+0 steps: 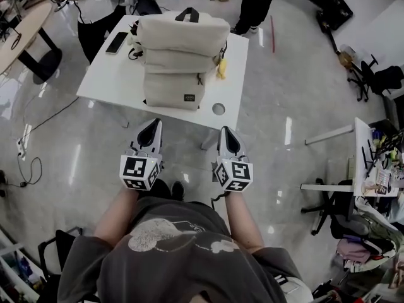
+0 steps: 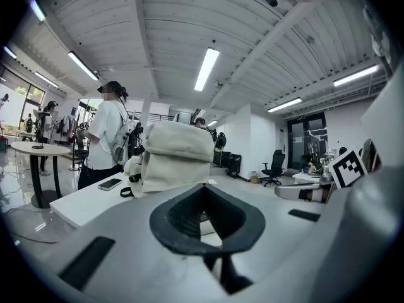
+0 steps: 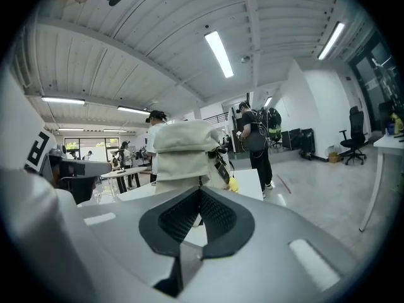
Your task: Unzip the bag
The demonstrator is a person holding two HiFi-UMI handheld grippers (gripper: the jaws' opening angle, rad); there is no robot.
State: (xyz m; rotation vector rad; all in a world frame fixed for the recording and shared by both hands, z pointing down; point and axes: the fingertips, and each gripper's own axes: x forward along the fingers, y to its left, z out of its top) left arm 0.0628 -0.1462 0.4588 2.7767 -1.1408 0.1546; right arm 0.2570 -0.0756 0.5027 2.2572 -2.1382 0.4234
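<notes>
A beige backpack (image 1: 178, 59) stands upright on the white table (image 1: 110, 81), with a black top handle and a small dark label on its front pocket. A yellow charm (image 1: 221, 69) hangs at its right side. The backpack (image 2: 176, 158) also fills the middle of the left gripper view, and the backpack (image 3: 184, 153) shows ahead in the right gripper view. My left gripper (image 1: 150, 130) and right gripper (image 1: 228, 136) are both shut and empty. They hover side by side short of the table's near edge, apart from the bag.
A black phone (image 1: 117, 42) lies on the table's far left. A round hole (image 1: 218, 108) sits in the tabletop near the front right corner. People stand beyond the table (image 1: 260, 2). A round table (image 1: 19, 33) is at far left, office chairs and a desk (image 1: 372, 163) at right.
</notes>
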